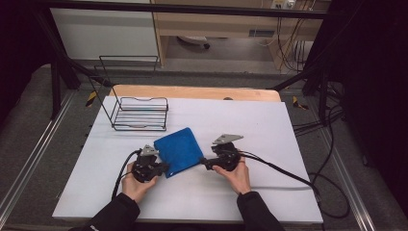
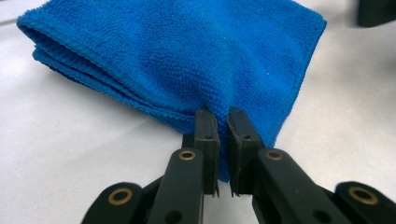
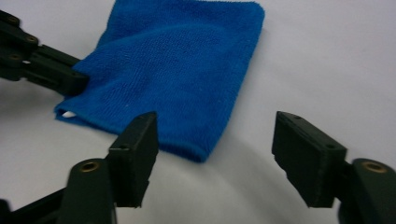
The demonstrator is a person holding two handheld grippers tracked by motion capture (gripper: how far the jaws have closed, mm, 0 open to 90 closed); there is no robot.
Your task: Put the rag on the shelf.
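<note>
The blue cloth is terry-like microfibre, matt and finely looped, with stitched hems. The jaws of the left gripper are matt black plastic with brass-coloured rivets; the right gripper looks the same. At 11 o'clock from the cloth stands a thin black wire rack. The table is covered smooth matt white, with bare wood along its far edge

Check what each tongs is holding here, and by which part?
Left tongs pinch the folded blue terry cloth at its near edge, by a corner. Right tongs stand open at another corner, holding nothing.
</note>
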